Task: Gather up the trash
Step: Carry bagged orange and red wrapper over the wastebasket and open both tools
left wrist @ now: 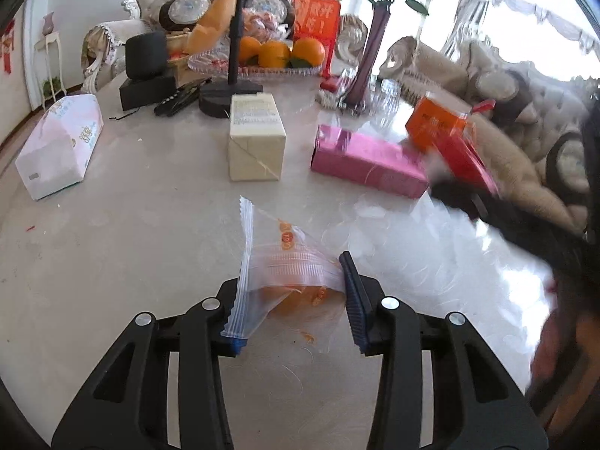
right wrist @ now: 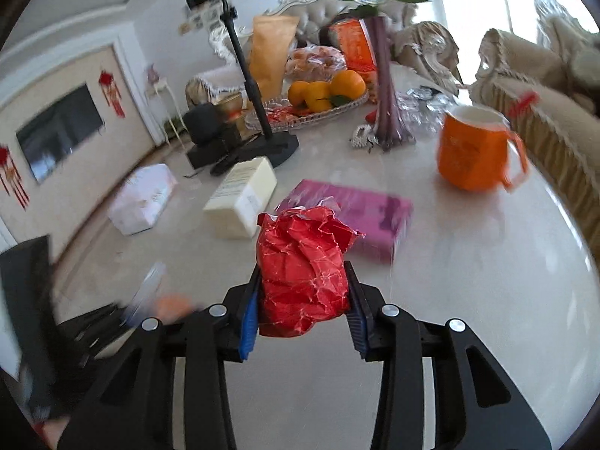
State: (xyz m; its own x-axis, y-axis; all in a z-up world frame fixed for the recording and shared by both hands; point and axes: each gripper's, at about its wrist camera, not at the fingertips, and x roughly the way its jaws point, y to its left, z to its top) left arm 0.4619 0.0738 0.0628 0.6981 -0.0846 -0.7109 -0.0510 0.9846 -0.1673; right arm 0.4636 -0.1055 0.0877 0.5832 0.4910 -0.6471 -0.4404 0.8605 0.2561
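Note:
My left gripper (left wrist: 290, 281) is shut on a clear zip bag (left wrist: 277, 262) with orange print, which rests low over the pale table (left wrist: 112, 262). Its left pad is hidden behind the bag's edge. My right gripper (right wrist: 303, 273) is shut on a crumpled red wrapper (right wrist: 300, 262), held above the table (right wrist: 468, 281). In the left wrist view that red wrapper (left wrist: 465, 157) shows as a blur at the right, beside the pink box. The bag (right wrist: 150, 292) and the left gripper appear blurred at the lower left of the right wrist view.
A cream carton (left wrist: 255, 142), a pink box (left wrist: 363, 161), a white tissue pack (left wrist: 60, 146) and an orange mug (right wrist: 472, 150) stand on the table. Further back are a fruit tray with oranges (left wrist: 277, 52), a purple vase (left wrist: 365, 60) and a black stand (left wrist: 230, 90). Sofas ring the table.

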